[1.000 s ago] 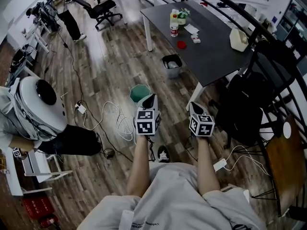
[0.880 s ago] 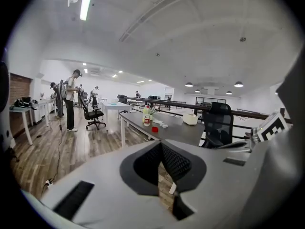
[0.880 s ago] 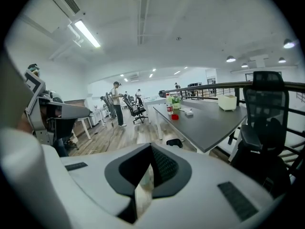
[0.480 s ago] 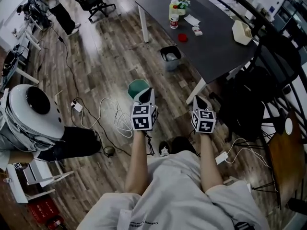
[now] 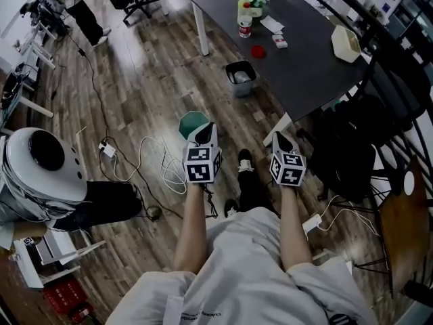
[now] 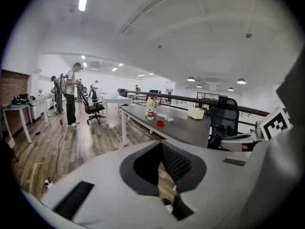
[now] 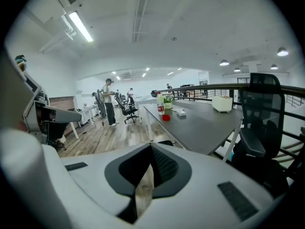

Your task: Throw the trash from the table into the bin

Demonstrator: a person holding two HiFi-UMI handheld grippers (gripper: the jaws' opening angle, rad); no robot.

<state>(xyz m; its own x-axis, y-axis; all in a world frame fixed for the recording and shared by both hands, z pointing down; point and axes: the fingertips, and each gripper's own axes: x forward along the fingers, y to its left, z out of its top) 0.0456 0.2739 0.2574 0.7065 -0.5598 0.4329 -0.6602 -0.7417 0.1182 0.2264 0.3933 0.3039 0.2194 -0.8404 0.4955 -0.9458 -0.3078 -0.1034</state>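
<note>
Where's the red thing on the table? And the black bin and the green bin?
red thing [image 5: 257, 51], head view, its middle.
black bin [image 5: 245, 91], head view, its front wall.
green bin [image 5: 191, 122], head view, its bare inside.

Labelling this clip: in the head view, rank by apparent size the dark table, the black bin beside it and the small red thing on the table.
1. dark table
2. black bin
3. red thing, smallest by far
</note>
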